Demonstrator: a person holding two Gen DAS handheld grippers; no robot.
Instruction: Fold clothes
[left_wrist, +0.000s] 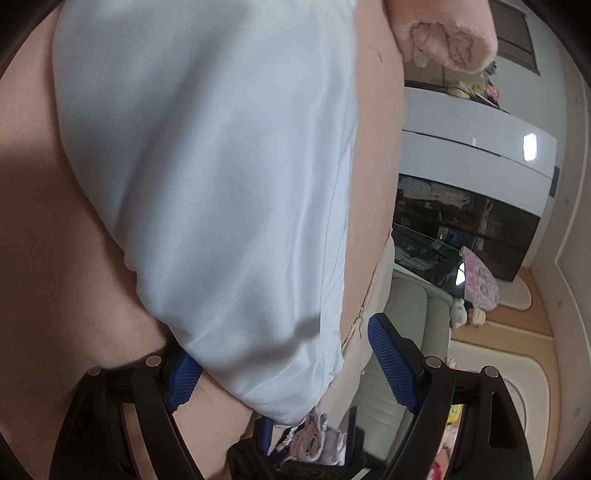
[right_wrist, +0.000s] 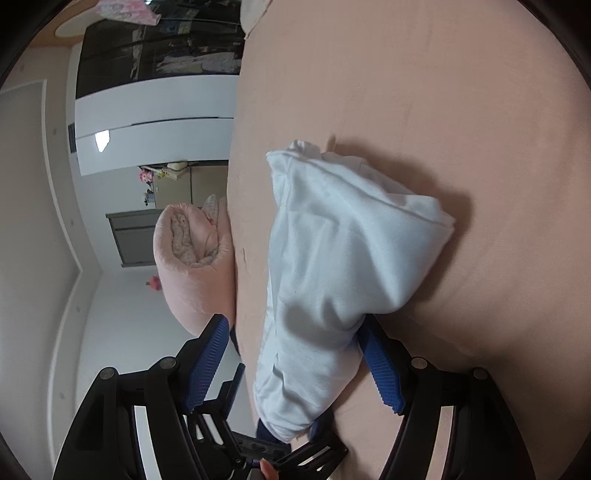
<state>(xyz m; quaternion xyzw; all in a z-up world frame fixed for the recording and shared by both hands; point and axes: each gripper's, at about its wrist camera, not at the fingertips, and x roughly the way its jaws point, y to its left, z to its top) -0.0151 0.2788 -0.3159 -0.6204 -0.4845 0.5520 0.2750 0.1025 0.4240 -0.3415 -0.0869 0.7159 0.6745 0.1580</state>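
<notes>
Both jaws stand wide. Left gripper (left_wrist: 284, 369) and right gripper (right_wrist: 295, 365) each straddle the near end of the white garment (right_wrist: 332, 258), lying bunched on the pink bed (right_wrist: 461, 92).

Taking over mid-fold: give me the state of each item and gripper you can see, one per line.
white garment: bunched and partly folded, lying on the pink bed surface.
left gripper: open, garment lying between its fingers.
right gripper: open, garment lying between its fingers.
pink blanket: rolled up at the bed's edge.
</notes>
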